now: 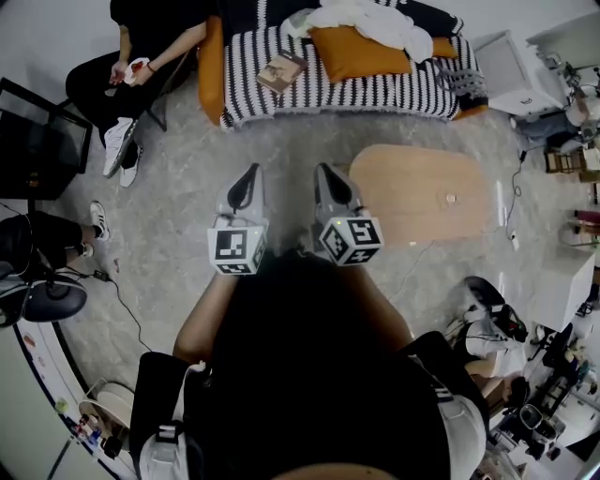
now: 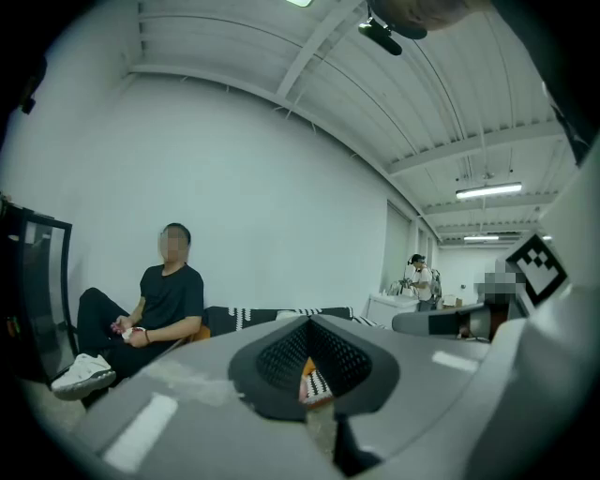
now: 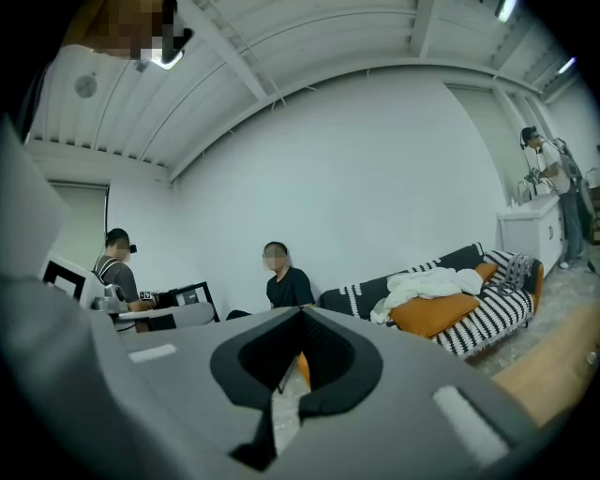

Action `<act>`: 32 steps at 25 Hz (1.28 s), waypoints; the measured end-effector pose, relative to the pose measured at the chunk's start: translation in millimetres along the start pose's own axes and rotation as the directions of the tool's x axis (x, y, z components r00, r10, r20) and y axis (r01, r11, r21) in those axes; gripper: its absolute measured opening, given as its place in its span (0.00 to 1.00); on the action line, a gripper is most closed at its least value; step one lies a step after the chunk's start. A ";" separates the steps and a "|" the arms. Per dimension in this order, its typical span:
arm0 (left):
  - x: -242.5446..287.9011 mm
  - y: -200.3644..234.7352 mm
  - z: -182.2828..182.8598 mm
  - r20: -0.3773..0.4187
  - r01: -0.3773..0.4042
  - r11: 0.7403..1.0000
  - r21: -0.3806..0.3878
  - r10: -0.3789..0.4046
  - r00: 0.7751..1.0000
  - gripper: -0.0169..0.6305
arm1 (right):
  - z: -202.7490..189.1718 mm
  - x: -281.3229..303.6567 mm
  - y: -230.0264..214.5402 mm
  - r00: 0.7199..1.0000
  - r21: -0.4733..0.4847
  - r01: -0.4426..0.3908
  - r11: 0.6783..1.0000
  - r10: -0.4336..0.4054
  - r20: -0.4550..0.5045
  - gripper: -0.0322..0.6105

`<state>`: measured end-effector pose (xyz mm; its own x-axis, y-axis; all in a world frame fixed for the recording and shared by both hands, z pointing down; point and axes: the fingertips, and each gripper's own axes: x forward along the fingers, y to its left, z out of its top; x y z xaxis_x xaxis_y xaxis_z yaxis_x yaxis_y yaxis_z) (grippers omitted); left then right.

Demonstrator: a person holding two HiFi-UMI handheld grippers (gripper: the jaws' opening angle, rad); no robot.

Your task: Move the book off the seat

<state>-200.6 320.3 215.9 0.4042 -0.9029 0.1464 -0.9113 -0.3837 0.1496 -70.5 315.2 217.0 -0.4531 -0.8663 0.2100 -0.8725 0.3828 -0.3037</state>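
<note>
Closest to the wearer, the left gripper [image 1: 249, 178] and the right gripper [image 1: 328, 176] were held side by side and nearly level. Both had their jaws pressed together with nothing between them. Kept that way, they would likely only shove the book [image 1: 281, 71] rather than take it, so the jaws needed to part before contact.

Ahead lay bare floor [image 1: 187, 187], with a low wooden table [image 1: 422, 197] just right of the path. A careless step forward could have clipped its edge.

Further on, the book lay flat on the striped sofa seat [image 1: 375, 92], toward its left end and well apart from both grippers. Flat on soft upholstery, it probably offered little edge for a jaw to slide under. It might have been pressed deeper into the seat, or fanned open and slipped out if lifted by one cover.

Beyond it, an orange cushion [image 1: 361, 54] and a white cloth [image 1: 370, 19] sat to the right. A seated person [image 1: 141, 47] was near the seat's left end, where a wide swing could have reached.
</note>
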 end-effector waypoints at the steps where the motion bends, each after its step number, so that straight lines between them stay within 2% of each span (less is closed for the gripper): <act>1: -1.2 1.0 -0.1 -0.001 0.002 1.000 0.000 -0.002 1.000 0.03 | -0.2 -0.1 1.1 1.000 0.006 0.003 1.000 -0.003 0.003 0.06; 16: -15.9 38.4 1.9 0.019 0.016 1.000 -0.005 -0.016 1.000 0.03 | -12.2 15.6 18.4 0.998 0.022 0.057 0.998 -0.057 0.008 0.06; 22: -11.2 43.1 -5.1 0.003 0.015 1.000 -0.025 -0.015 1.000 0.03 | -12.5 22.3 17.9 0.997 0.024 0.071 0.997 -0.071 0.000 0.06; 32: 43.9 53.9 -3.8 0.006 -0.005 1.000 -0.002 0.005 1.000 0.03 | -3.2 70.2 -16.9 0.999 0.041 0.054 0.998 -0.054 0.001 0.06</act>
<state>-231.6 260.7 234.1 0.3990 -0.9060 0.1415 -0.9132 -0.3786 0.1508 -88.1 249.0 239.9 -0.4047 -0.8863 0.2252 -0.8876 0.3215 -0.3298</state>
